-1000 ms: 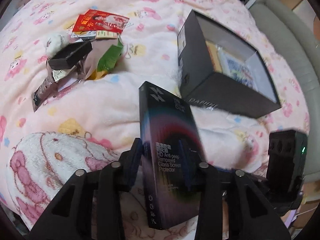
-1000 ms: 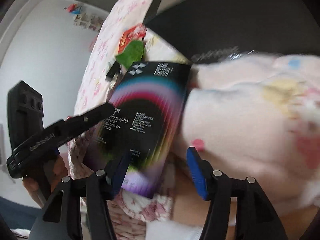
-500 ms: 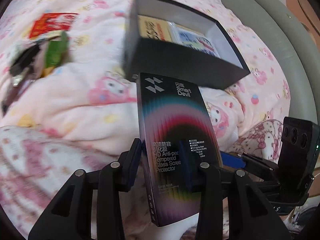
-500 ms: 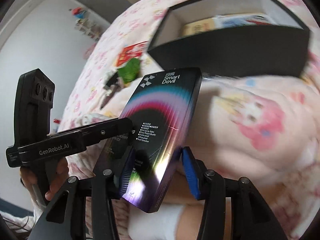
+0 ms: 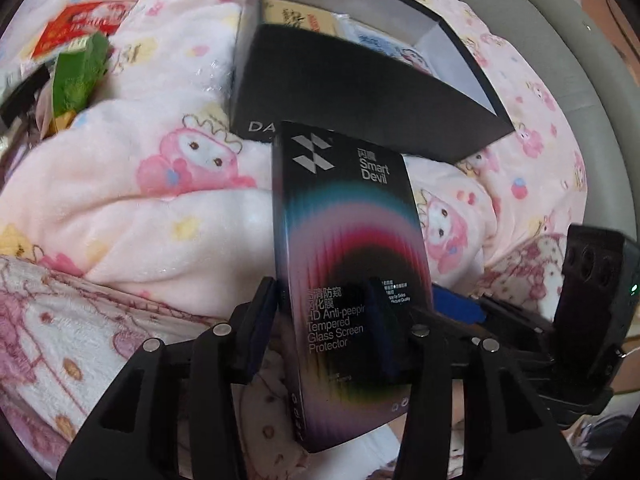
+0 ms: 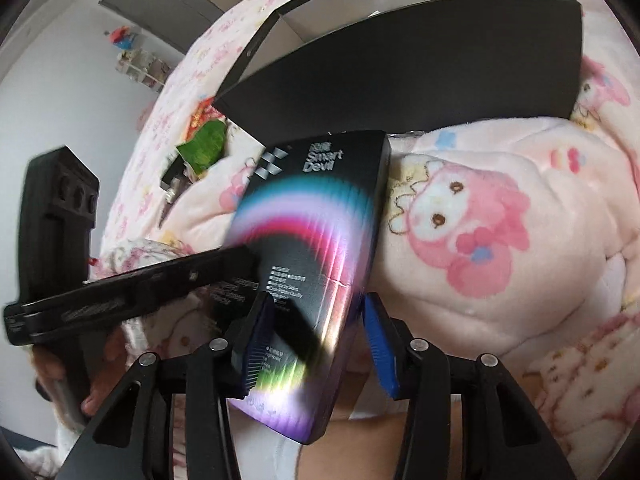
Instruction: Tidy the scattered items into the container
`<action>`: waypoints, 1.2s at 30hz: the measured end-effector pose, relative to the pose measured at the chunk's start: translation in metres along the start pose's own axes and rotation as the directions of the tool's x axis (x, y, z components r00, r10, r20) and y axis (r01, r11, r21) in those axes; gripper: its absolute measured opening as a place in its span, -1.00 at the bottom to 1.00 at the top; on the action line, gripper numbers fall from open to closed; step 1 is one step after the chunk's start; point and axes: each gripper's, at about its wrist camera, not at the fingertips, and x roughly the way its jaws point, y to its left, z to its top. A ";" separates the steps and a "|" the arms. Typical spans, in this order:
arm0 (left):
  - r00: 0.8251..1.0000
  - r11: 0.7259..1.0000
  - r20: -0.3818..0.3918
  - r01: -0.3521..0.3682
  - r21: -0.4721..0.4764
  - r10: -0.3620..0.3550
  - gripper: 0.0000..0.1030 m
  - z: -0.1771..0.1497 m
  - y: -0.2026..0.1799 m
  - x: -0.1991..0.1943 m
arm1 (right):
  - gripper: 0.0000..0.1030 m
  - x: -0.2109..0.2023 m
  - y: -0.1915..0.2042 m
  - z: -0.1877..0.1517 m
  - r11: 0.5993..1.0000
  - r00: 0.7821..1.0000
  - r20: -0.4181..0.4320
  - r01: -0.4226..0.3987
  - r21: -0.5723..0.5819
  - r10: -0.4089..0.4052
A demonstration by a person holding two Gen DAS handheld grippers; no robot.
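Right now the left gripper (image 5: 324, 320) pinches the screen protector box (image 5: 352, 264) upright, long axis aimed at the black container (image 5: 360, 92) just ahead (wall near, opening beyond). The right gripper (image 6: 320, 336) straddles its edge, seemingly unclamped.

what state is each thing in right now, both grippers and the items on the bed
left gripper: jaws shut on the box, holding it upright
right gripper: jaws open around the box's lower end
black rainbow-printed screen protector box: lifted, not yet in the container
open black cardboard container: lidless, already holding a few packets
green snack packet: lying on the blanket, not tidied
red printed packet: lying flat, not tidied
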 end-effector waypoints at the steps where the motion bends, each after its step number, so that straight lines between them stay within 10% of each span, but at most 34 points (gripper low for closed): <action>1: 1.000 1.000 -0.002 0.018 -0.001 -0.018 -0.14 0.000 -0.001 -0.004 | -0.22 -0.004 0.001 0.000 1.000 1.000 0.006 0.003 -0.006 -0.003; 9: 0.987 0.993 0.146 0.054 0.107 -0.069 -0.12 0.029 -0.043 -0.073 | -0.24 -0.072 0.018 0.016 0.995 0.986 0.160 -0.038 -0.090 0.052; 16: 0.967 0.986 0.254 -0.045 0.158 0.004 -0.10 0.124 -0.064 -0.079 | -0.24 -0.081 0.028 0.111 0.979 0.972 0.235 0.047 -0.196 0.000; 25: 0.988 0.996 0.138 -0.075 0.048 0.067 -0.10 0.208 -0.033 -0.015 | -0.25 -0.020 -0.005 0.218 0.990 0.992 0.120 0.054 -0.130 -0.038; 36: 0.972 0.972 0.028 -0.233 0.032 0.233 -0.07 0.213 -0.029 0.049 | -0.25 0.040 -0.035 0.209 0.988 0.997 -0.037 0.067 -0.137 -0.072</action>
